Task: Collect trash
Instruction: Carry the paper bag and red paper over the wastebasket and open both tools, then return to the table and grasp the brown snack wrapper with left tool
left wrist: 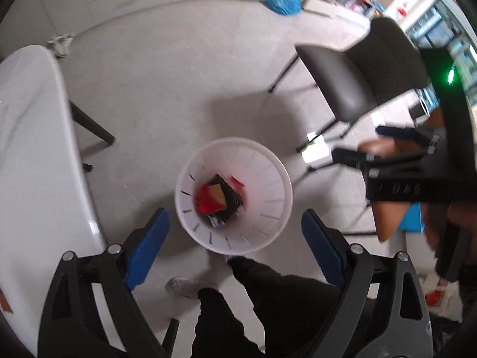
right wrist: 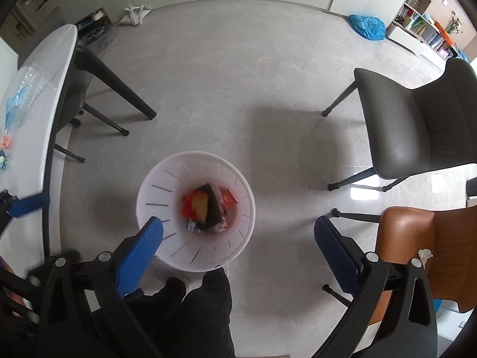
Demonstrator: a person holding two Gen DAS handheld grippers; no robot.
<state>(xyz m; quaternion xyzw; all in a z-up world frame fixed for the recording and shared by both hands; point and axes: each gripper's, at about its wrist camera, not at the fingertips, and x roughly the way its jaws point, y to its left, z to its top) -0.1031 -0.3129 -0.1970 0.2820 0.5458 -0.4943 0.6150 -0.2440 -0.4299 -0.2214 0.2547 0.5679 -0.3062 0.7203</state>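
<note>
Both the left gripper [left wrist: 234, 235] and the right gripper [right wrist: 238, 235] hang above the white bin [right wrist: 155, 185], fingers spread and empty; the trash [right wrist: 205, 205] lies at the bin's bottom.

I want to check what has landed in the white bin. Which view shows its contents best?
The right wrist view: the trash in the white bin is sharp and unobstructed there. The left wrist view shows the same pile, but blurred by motion.
</note>
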